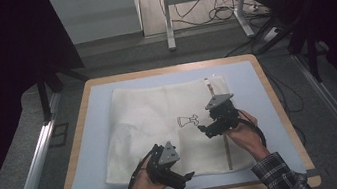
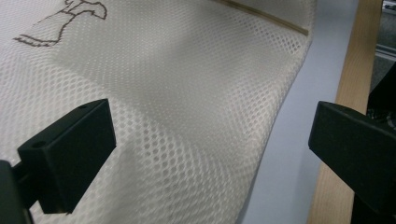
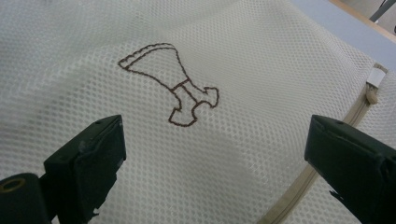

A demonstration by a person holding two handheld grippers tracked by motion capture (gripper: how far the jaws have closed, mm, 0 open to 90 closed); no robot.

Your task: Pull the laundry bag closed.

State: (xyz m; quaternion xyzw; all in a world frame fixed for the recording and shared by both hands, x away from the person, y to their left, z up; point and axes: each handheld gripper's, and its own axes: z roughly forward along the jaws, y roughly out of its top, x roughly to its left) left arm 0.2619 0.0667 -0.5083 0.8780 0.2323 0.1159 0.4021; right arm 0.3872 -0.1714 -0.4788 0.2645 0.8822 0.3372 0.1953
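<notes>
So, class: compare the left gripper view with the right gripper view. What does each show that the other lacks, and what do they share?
Left gripper view alone: the mesh bag's rounded corner, the blue mat beside it and the table's wooden edge running down the side.
Right gripper view alone: the whole brown embroidered figure and the zipper's end tab.
Both: the cream mesh bag, a stretch of its zipper strip, and an open tool, left tool and right tool, with nothing between the jaws.
</notes>
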